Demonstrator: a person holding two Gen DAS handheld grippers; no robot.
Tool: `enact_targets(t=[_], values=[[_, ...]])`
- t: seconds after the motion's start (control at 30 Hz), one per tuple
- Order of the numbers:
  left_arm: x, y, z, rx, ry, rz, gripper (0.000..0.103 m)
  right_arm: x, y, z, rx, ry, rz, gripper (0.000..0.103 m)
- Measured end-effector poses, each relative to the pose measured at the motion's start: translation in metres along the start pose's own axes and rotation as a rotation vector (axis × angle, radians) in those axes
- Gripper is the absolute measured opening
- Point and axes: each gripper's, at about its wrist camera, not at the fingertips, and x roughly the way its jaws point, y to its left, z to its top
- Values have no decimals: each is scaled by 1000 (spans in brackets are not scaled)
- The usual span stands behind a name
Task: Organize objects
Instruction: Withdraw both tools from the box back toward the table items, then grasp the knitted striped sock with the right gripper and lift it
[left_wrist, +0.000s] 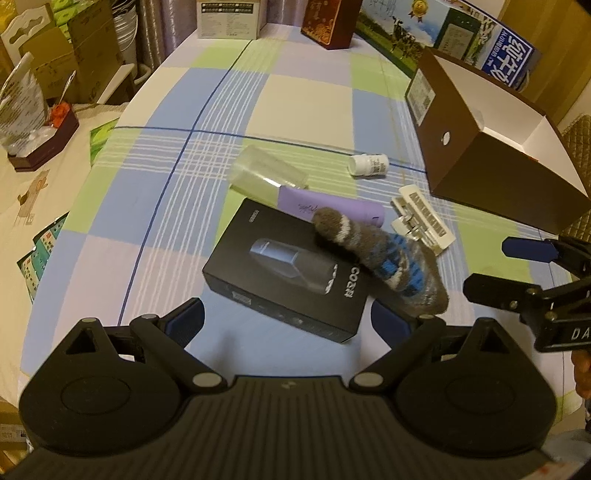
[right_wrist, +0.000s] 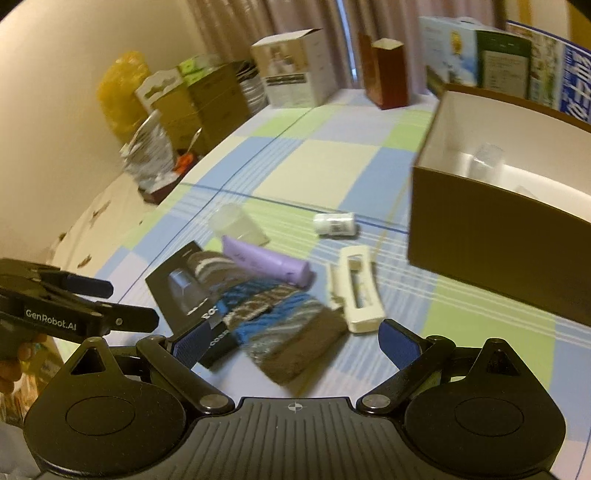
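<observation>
A pile lies mid-table: a black product box (left_wrist: 284, 273) (right_wrist: 177, 284), a striped grey-blue sock (left_wrist: 384, 258) (right_wrist: 280, 314) draped over it, a purple tube (left_wrist: 332, 208) (right_wrist: 269, 264), a clear plastic cup (left_wrist: 266, 173) (right_wrist: 238, 225) on its side, a white pill bottle (left_wrist: 369, 165) (right_wrist: 334, 223) and a cream hair clip (left_wrist: 421, 218) (right_wrist: 356, 291). A brown open box (left_wrist: 491, 147) (right_wrist: 498, 229) stands to the right, with a clear cup inside. My left gripper (left_wrist: 288, 319) (right_wrist: 122, 302) is open just short of the black box. My right gripper (right_wrist: 295, 345) (left_wrist: 491, 266) is open over the sock's near end, holding nothing.
Cartons (left_wrist: 229, 18) (right_wrist: 291, 74), a dark red box (left_wrist: 328, 22) (right_wrist: 386, 74) and a blue-white printed carton (left_wrist: 461, 33) line the table's far edge. A foil bag in a small tray (left_wrist: 26, 122) (right_wrist: 151, 162) sits to the left, beside stacked cardboard boxes (right_wrist: 207, 103).
</observation>
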Motion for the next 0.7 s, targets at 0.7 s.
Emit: enact_targets(t=[0.7], values=[[13,8,-4,-10,30,16,95,63,46,-18,-368,38,-54,54]])
